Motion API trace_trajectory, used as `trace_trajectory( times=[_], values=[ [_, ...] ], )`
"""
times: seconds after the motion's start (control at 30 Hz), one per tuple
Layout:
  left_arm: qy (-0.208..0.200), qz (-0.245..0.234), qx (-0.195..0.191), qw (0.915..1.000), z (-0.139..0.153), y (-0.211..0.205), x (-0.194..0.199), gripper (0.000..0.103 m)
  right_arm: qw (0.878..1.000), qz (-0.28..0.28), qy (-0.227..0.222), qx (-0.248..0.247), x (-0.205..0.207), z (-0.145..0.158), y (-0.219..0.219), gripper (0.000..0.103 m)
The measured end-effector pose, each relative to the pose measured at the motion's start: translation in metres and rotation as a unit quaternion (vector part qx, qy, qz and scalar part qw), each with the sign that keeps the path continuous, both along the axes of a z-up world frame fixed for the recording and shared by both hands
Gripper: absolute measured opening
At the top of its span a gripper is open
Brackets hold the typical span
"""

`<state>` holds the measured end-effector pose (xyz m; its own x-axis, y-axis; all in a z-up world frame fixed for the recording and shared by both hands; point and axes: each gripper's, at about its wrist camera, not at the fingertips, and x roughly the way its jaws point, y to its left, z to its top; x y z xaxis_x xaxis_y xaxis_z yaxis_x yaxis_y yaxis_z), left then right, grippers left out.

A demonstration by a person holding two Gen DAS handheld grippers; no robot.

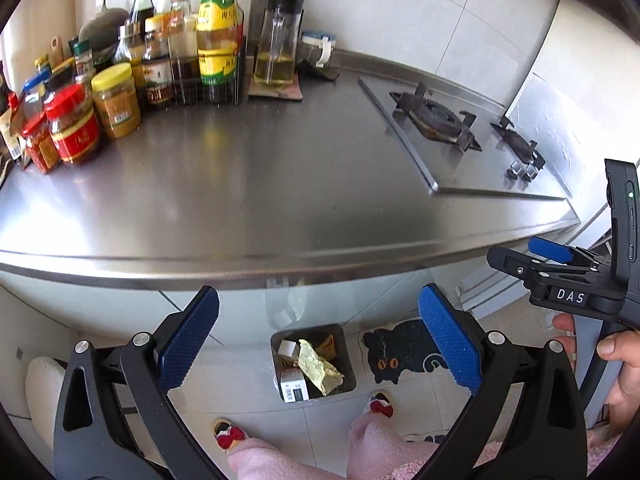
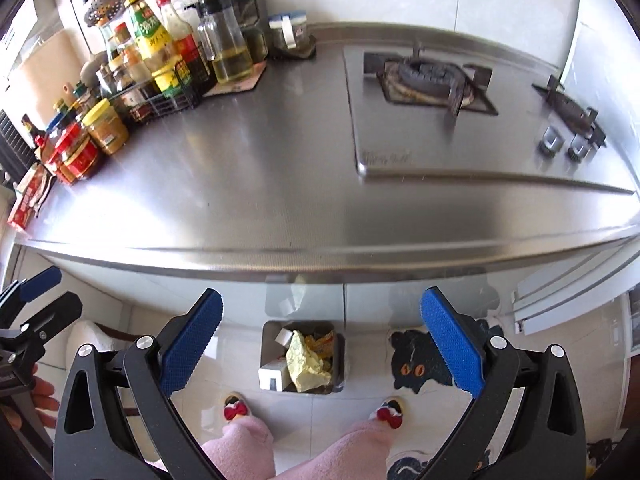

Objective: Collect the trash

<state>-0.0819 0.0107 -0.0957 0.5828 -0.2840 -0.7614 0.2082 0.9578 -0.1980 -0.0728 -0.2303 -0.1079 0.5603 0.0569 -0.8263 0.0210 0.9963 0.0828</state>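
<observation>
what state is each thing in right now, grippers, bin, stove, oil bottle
left gripper: open, nothing between the pads
right gripper: open, nothing between the pads
trash bin: on the floor, uncovered, holding a crumpled yellow wrapper and small boxes
stove: no pot, no flame visible
oil dispenser: upright, capped, partly full
yellow-lid jar: upright, lid on
</observation>
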Motion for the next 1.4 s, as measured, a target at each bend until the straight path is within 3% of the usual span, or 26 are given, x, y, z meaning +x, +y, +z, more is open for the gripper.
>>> trace_trajectory(
  times=[0.1, 0.27, 0.6, 0.9, 1.4],
  values=[
    [-0.036, 0.012, -0.007, 0.9993, 0.033, -0.001, 0.004, 0.095, 0.999, -0.009, -0.037, -0.018, 0.002, 0.031, 0.000, 0.100],
    [-0.088, 0.025, 0.014, 0.9957, 0.077, -0.007, 0.006, 0.095, 0.995, -0.014, -0.091, -0.034, 0.005, 0.076, 0.003, 0.100],
    [-0.149, 0.046, 0.029, 0.9874, 0.132, -0.011, -0.007, 0.095, 0.984, -0.009, -0.169, -0.048, -0.013, 0.145, 0.017, 0.100],
    [-0.149, 0.069, 0.039, 0.9856, 0.148, -0.004, -0.017, 0.095, 0.988, -0.002, -0.152, -0.028, -0.022, 0.154, 0.025, 0.100],
    [-0.123, 0.076, 0.040, 0.9886, 0.142, -0.005, -0.010, 0.095, 0.992, -0.007, -0.126, -0.013, -0.018, 0.151, 0.017, 0.100]
  ],
)
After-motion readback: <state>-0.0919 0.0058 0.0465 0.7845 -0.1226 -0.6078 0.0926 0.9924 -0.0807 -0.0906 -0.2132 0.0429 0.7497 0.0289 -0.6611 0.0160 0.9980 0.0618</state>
